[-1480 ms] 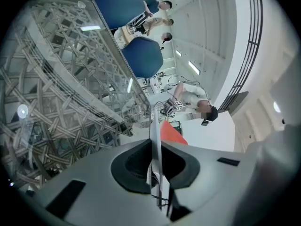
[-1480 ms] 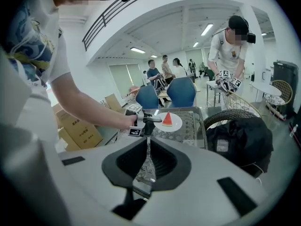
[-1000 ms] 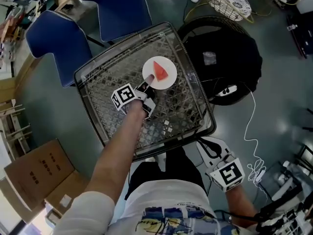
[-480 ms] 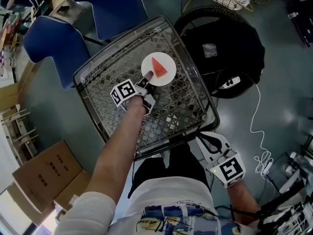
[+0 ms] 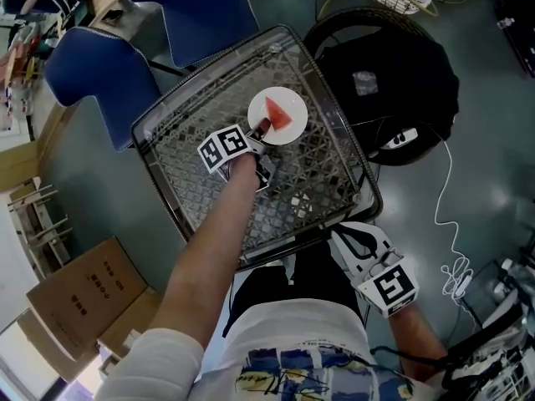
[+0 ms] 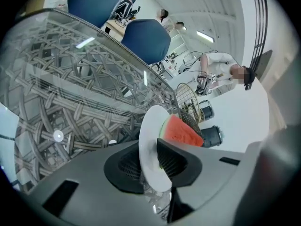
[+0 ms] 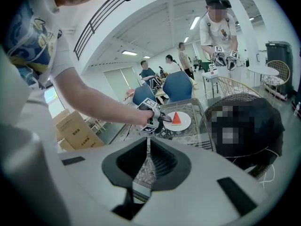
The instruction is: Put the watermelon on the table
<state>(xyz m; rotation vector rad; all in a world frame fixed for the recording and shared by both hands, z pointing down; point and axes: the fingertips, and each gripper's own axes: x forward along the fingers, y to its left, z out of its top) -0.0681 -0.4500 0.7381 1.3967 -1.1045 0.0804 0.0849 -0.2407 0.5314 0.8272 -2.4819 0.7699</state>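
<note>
1. My left gripper has its jaws slackened, having just been opening, but the rim of the plate sits between them. If I back out crooked, a pad could hook the rim and drag the plate.
2. The watermelon lies on that plate near the far edge of the table. A shove that way might tip both off.
3. The slice lies loose, so a jolt could slide it onto the glass.
4. My right gripper, clenched on nothing, hangs beyond the near edge, too far away to steady anything.
</note>
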